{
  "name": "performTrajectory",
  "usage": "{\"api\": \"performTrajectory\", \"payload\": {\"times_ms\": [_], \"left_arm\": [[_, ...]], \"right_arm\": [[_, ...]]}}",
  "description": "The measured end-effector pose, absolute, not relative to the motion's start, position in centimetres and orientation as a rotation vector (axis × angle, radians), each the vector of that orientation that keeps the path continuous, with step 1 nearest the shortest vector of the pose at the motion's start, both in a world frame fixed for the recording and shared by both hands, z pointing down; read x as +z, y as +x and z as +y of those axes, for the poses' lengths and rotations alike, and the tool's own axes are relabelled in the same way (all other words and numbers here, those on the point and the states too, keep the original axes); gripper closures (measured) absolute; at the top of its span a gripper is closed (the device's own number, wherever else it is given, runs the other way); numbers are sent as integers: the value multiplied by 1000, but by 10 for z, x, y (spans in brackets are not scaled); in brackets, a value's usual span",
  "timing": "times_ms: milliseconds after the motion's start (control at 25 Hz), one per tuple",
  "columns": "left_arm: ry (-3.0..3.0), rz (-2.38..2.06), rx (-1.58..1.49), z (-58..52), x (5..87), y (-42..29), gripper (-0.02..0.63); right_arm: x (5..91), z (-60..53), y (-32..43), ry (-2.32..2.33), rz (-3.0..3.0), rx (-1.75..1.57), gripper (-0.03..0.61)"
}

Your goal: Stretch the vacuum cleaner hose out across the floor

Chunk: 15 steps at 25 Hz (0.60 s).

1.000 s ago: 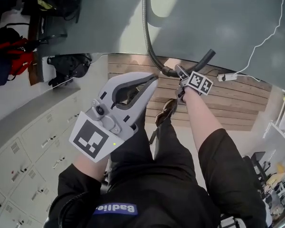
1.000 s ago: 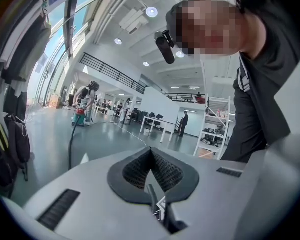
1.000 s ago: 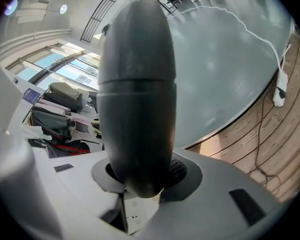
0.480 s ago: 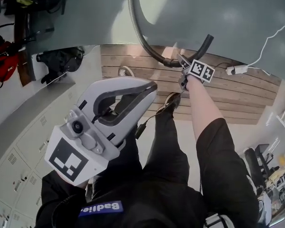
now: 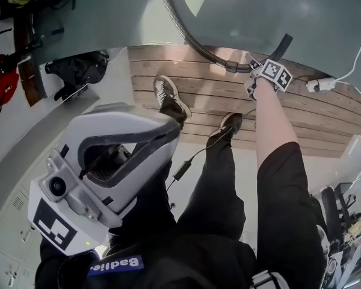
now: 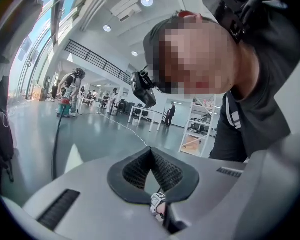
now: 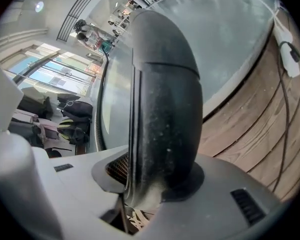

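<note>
The grey ribbed vacuum hose (image 5: 179, 26) curves across the grey floor to a black bent end tube (image 5: 282, 46). My right gripper (image 5: 250, 67) is shut on that tube, held low over the wooden boards. In the right gripper view the black tube (image 7: 165, 104) fills the gap between the jaws, and the hose (image 7: 99, 114) trails off behind it. My left gripper (image 5: 174, 125) is close below the head camera, shut, and holds nothing. In the left gripper view its jaws (image 6: 150, 151) meet at the tips; the hose (image 6: 55, 144) leads to the far vacuum cleaner (image 6: 64, 109).
A band of wooden boards (image 5: 198, 110) borders the grey floor. A white power strip (image 5: 322, 84) with its cable lies at the right. Dark bags (image 5: 78, 74) sit by the lockers (image 5: 6, 221) on the left. The person's shoes (image 5: 168, 98) stand on the boards. People stand far off.
Both grippers have come down. The right one has carried the hose end lower and to the right. The left gripper has sunk toward the lower left, and a shoe has stepped into view.
</note>
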<state>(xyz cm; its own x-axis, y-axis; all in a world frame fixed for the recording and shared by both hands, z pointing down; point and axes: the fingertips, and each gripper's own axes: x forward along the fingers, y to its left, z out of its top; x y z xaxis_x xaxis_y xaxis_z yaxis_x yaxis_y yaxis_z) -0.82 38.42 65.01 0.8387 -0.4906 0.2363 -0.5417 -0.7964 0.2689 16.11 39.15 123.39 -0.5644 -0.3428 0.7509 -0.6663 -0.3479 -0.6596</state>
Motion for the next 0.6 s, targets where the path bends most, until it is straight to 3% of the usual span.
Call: {"api": "performTrajectory", "payload": {"times_ms": [240, 400, 600], "left_arm": [[2704, -715, 268, 390, 677, -8, 615], [2664, -709, 262, 393, 682, -4, 615], [2666, -707, 203, 395, 641, 5, 615]], "right_arm": [[1264, 395, 166, 1326, -1607, 2033, 425], [1263, 401, 174, 1331, -1565, 1976, 310], [1206, 425, 194, 1343, -1577, 1931, 282]]}}
